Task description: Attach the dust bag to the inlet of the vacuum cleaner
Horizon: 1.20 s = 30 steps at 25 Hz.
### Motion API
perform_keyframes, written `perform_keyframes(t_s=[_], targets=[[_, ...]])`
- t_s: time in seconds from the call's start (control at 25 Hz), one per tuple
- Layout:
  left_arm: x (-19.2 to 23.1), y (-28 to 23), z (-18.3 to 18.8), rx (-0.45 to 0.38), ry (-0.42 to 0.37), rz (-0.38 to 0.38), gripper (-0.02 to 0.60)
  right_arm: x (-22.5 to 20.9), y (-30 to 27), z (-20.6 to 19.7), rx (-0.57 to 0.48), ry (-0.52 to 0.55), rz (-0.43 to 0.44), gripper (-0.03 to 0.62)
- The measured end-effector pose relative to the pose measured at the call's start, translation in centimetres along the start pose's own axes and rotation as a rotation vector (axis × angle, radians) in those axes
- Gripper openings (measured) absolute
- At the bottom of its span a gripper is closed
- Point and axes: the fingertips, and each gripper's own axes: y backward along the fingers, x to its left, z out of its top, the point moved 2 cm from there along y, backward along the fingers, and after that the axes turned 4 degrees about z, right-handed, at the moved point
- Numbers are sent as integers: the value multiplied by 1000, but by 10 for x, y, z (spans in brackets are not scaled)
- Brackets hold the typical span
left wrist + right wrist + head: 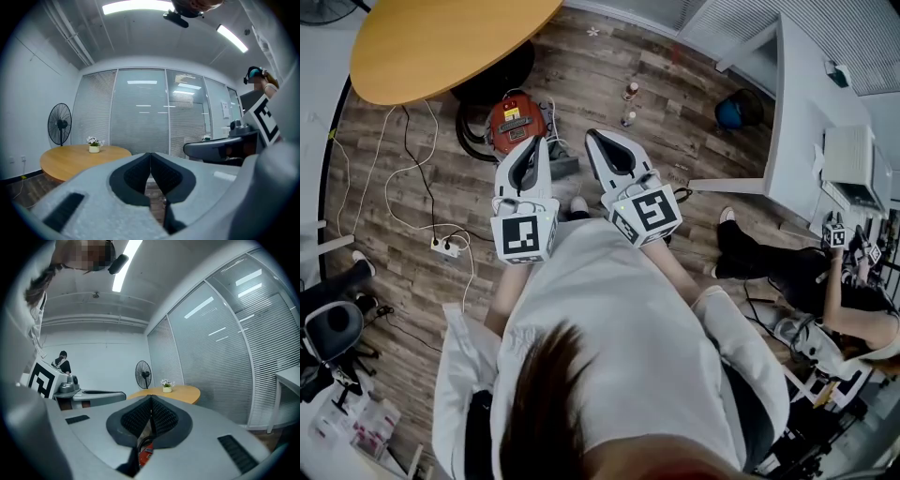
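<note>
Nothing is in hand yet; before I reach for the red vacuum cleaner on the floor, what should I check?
1. Left gripper empty: ok, jaws shut on nothing.
2. Right gripper empty: ok, likewise shut.
3. Red vacuum cleaner in sight: ok, on the wooden floor by the round wooden table.
4. Its inlet visible: cannot tell.
5. Dust bag located: not ok, none in view.

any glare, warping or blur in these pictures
Head view: evenly lit and sharp, though the round table bows at the edge. Left gripper view: heavy fisheye, dark corners, ceiling light blown out, the left tool close and soft. Right gripper view: same fisheye bends the blinds; a mosaic patch sits top left.
</note>
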Motion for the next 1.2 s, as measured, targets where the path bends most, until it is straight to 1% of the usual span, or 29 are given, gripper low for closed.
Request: perform_keyframes(t_s=[0.2, 0.32, 0.44, 0.6, 0.8, 1.2], targets=[[-3, 4, -7, 35, 9, -5, 17, -2, 2, -2, 16, -1, 14, 5], [-2, 3, -8, 28, 1, 6, 17, -2, -2, -4, 28, 18, 22, 5], [-3, 7, -11, 20, -4, 5, 17, 3, -6, -12, 43, 16, 28, 3], [-6, 9, -17, 31, 18, 0, 17, 8, -7, -20, 72, 1, 35, 3], [-8, 9, -19, 51, 26, -7, 17, 15, -13, -25, 99, -8, 46, 3], [3, 11, -21, 52, 28, 6, 17, 25, -24, -30, 119, 20, 44, 3]])
